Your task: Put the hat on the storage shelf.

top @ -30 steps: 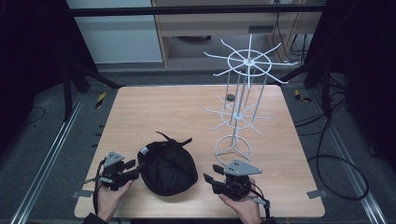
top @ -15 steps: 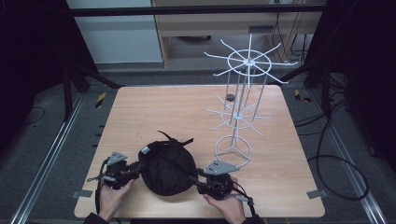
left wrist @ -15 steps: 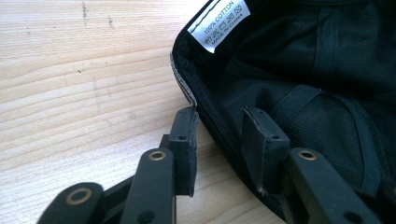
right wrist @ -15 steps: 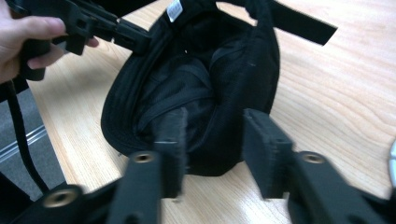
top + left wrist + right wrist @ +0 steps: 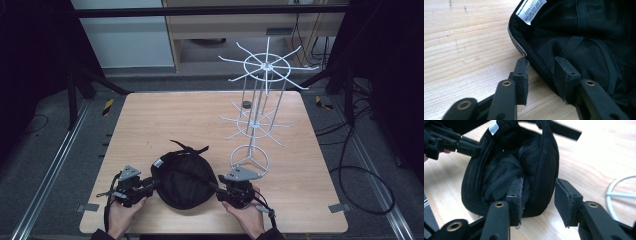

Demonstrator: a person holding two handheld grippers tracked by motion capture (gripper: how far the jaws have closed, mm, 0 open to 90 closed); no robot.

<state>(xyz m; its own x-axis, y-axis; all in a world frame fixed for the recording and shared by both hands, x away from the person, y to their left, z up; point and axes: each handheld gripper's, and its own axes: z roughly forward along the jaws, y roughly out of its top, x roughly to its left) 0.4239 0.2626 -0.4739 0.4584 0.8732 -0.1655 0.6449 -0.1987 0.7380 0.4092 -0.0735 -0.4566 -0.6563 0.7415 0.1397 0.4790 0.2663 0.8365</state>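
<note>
I hold both tongs parted astride the rim of the upturned black cap (image 5: pixel 184 179) at the worktop's (image 5: pixel 150 125) six o'clock, left tongs (image 5: pixel 541 75) at its nine, right tongs (image 5: pixel 537 200) at its three, seemingly to lift it evenly toward the wire rack (image 5: pixel 257 125).

Premises present as a lab or recording rig: wooden counter (image 5: pixel 150 125) framed by aluminium rails (image 5: pixel 55 165), black curtains (image 5: pixel 30 60) on both sides, loose cables (image 5: pixel 360 170) across grey carpeted floor (image 5: pixel 390 125).
</note>
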